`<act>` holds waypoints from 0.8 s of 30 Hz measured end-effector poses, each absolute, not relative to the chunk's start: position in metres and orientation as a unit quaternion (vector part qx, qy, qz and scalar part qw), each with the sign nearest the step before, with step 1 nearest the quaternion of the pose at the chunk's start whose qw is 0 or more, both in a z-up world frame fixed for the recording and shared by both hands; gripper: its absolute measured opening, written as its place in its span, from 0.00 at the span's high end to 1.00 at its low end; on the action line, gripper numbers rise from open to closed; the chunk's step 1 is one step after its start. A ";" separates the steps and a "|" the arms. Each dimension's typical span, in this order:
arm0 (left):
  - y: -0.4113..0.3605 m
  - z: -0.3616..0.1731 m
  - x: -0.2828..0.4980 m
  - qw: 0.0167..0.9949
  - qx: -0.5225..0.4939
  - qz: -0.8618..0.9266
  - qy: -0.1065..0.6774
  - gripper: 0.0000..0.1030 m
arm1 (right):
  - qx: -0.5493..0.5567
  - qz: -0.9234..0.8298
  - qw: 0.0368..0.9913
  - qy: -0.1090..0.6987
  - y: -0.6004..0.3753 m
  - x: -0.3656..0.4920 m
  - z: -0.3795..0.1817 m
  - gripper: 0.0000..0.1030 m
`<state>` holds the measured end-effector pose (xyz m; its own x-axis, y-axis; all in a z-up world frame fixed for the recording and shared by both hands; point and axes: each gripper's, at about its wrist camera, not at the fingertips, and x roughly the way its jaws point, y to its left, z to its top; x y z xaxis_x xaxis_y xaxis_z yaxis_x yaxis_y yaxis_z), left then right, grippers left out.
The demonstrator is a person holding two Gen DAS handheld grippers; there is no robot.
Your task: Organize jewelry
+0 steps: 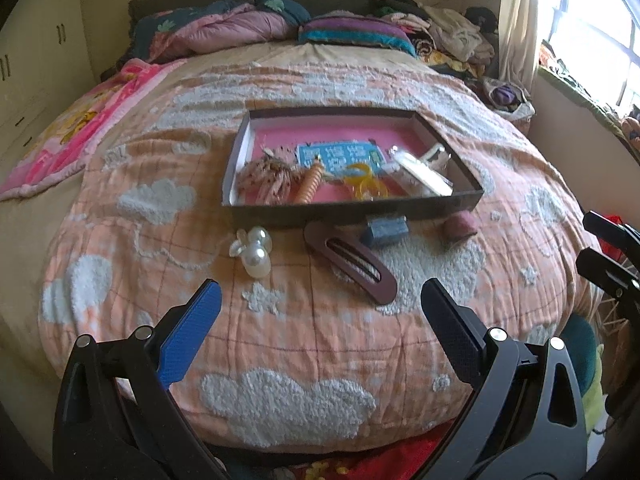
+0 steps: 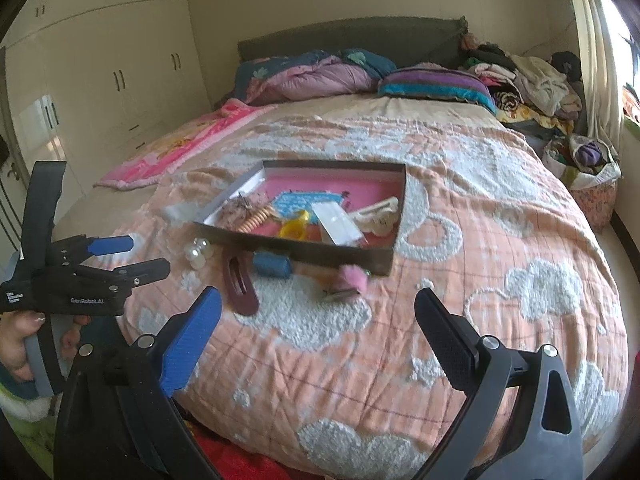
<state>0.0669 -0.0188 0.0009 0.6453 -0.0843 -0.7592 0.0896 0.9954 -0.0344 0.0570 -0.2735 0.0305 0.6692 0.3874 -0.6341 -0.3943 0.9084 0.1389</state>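
Both grippers hover over the near edge of the bed, holding nothing. Left gripper (image 1: 320, 312) fills the bottom of the left wrist view, jaws spread wide, one blue pad (image 1: 192, 336) and one black; it also shows at mid-left of the right wrist view, gripped by the person's hand (image 2: 20, 344). Right gripper (image 2: 318, 320) sits at the bottom of the right view, jaws likewise apart and empty. The tray (image 1: 352, 216), a shallow dark box w/ pink floor, lies on the orange cloud-print quilt (image 1: 320, 360) at frame center in both views. Inside it: a blue card (image 1: 340, 156) mid-floor, a ribbed orange piece (image 1: 312, 186) just left of center, yellow rings (image 1: 362, 184), a beaded brownish bunch (image 1: 268, 178) at left, and clear packets (image 1: 420, 172) at right. Outside, along the tray's near wall, going left to right in the left view: pearl piece (image 1: 254, 252), slightly apart from the wall; brown hair clip (image 1: 350, 266), angled, its top end close to the wall; blue block (image 1: 386, 230), right by the wall; pink fuzzy item (image 1: 462, 226) near the right corner. Pillows (image 1: 352, 32) and piled clothes sit at the top of frame; wardrobe (image 2: 100, 72) at upper left of the right view.
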 end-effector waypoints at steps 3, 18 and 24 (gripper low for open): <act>-0.021 -0.010 0.068 0.901 0.002 -0.052 0.431 0.09 | -0.006 0.209 0.912 0.352 -0.277 0.058 0.024 0.06; -0.039 -0.060 0.091 0.879 -0.013 -0.074 0.471 0.09 | -0.001 0.191 0.904 0.382 -0.286 0.080 -0.007 0.06; -0.046 -0.072 0.109 0.876 -0.016 -0.077 0.475 0.09 | -0.010 0.190 0.901 0.390 -0.281 0.093 -0.017 0.06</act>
